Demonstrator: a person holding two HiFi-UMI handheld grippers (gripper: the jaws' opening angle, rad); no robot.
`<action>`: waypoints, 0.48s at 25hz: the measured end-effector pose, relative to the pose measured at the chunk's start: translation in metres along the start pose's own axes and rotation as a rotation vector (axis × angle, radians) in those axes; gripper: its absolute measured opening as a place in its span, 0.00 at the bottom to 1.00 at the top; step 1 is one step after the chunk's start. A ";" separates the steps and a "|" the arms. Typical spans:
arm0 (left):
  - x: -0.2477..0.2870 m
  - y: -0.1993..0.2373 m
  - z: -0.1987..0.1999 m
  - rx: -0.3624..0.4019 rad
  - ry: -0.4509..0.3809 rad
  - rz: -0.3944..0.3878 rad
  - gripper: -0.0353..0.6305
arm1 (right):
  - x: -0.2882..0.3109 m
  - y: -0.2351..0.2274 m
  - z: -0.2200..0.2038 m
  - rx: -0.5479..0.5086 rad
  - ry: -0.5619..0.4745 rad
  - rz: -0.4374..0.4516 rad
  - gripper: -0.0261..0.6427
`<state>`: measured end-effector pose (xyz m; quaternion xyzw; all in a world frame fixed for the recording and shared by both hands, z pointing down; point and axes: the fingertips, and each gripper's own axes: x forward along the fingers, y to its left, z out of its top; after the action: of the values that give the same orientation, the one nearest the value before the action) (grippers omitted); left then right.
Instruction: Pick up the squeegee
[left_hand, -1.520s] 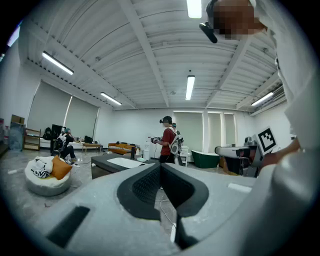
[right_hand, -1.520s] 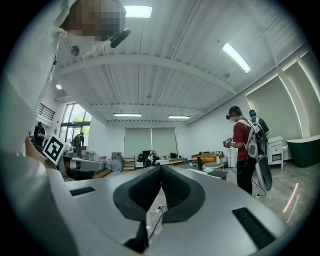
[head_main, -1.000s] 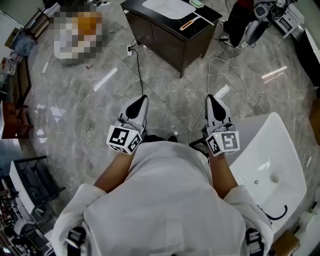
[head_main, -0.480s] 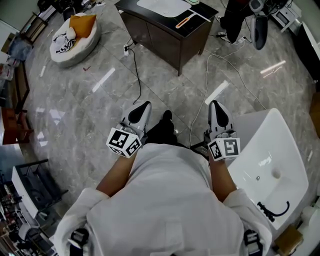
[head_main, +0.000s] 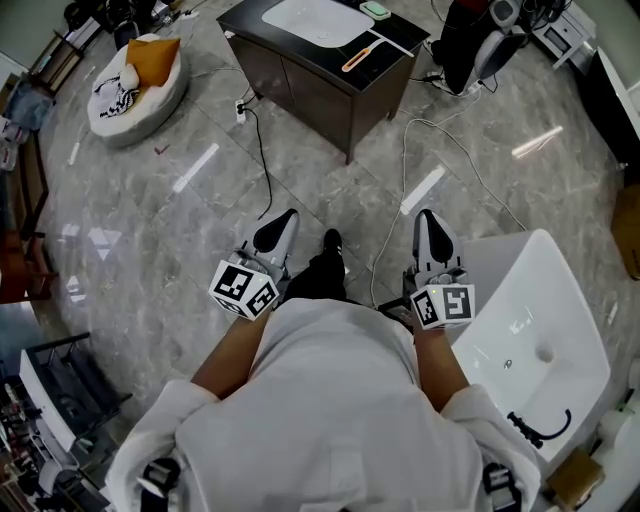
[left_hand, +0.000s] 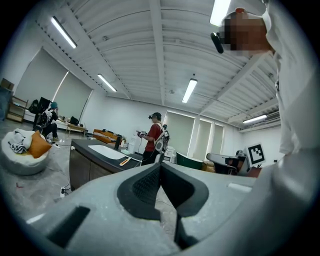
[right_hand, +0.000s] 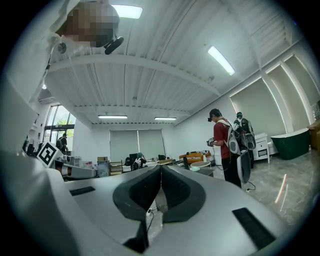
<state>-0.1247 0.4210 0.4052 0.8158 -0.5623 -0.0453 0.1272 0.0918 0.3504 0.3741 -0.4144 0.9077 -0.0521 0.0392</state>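
Holding left gripper (head_main: 283, 219) and right gripper (head_main: 427, 219) level at the waist, both clenched on nothing (likely a carrying posture), well apart from the squeegee (head_main: 362, 58) lying atop the dark cabinet (head_main: 300, 85).

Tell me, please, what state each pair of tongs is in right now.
Left tongs: closed, holding nothing.
Right tongs: closed, holding nothing.

Both hand-held grippers (head_main: 277, 232) (head_main: 428, 230) closed, level, empty.
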 end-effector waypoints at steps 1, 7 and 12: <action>0.007 0.003 0.000 0.000 0.003 -0.005 0.07 | 0.007 -0.003 -0.001 0.002 0.002 -0.002 0.06; 0.051 0.037 0.008 -0.009 0.007 -0.017 0.07 | 0.060 -0.023 -0.007 0.011 0.017 -0.001 0.06; 0.095 0.071 0.028 -0.027 -0.024 -0.042 0.07 | 0.118 -0.039 0.005 -0.014 0.005 0.013 0.06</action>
<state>-0.1602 0.3049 0.4029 0.8251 -0.5458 -0.0654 0.1303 0.0444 0.2351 0.3708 -0.4085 0.9109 -0.0465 0.0343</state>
